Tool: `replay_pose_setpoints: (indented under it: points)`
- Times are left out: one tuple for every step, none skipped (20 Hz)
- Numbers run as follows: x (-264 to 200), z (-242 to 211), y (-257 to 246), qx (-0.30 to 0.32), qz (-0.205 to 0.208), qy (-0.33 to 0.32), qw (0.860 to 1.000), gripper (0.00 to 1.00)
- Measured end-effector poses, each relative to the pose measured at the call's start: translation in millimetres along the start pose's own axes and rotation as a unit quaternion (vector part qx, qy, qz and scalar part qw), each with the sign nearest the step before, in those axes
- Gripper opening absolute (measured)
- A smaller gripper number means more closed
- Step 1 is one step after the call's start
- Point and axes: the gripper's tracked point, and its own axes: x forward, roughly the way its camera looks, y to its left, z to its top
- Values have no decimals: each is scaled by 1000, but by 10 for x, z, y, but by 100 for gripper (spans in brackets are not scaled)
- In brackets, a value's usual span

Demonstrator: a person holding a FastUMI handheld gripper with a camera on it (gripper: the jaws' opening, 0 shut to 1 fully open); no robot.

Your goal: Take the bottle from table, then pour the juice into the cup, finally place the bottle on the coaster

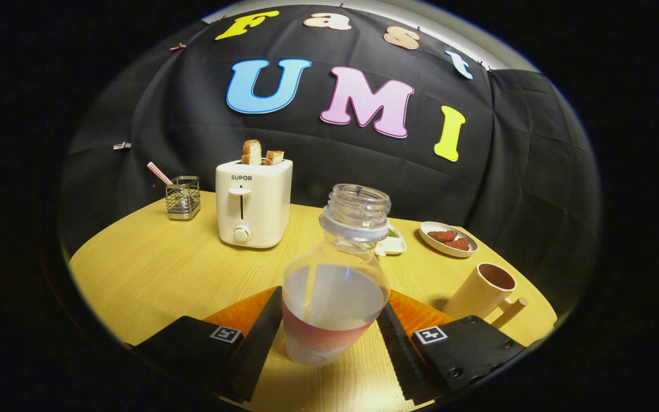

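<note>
The round light-wood tabletop [152,274] carries everything here. Largest on it is a cream two-slot toaster [254,203] marked "SUPOR", with two slices of toast [261,153] standing up out of its slots; it sits well beyond the fingers. The clear plastic bottle [335,280] stands uncapped and upright between the black, orange-backed fingers [264,332], with pale liquid up to about its shoulder and a plain pink band around its lower body. The gripper [332,332] is spread wide around the bottle; the ridged pads lie close against either flank, but whether both press on it cannot be told. Just beside the right finger, a beige cup with a stick-like handle [485,289] appears tilted in the fisheye view. Beyond it lies a small oval plate with reddish-brown pieces [448,238], and a little white dish [392,243] peeks from behind the bottle's neck. Far beside the toaster stands a wire holder with a red-checked stick [182,196].
</note>
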Motion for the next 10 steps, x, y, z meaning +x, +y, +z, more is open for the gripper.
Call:
replay_pose_setpoints:
  points:
    - [19, -8, -7, 1, -2, 2, 1000, 91]
    - [23, -18, -6, 1, -3, 4, 1000, 89]
    - [36, -9, 6, 1, -2, 4, 1000, 85]
    - [19, -1, 5, 3, -2, 3, 1000, 85]
    - [47, -16, -1, 6, -1, 5, 1000, 85]
    - [42, -20, -8, 9, -1, 7, 1000, 84]
    - [39, -27, -8, 15, 2, 11, 1000, 83]
    - [40, -39, -16, 23, 5, 17, 1000, 81]
    - [38, -58, -14, 28, 11, 25, 999, 77]
    - [6, -62, -20, 32, 19, 30, 999, 75]
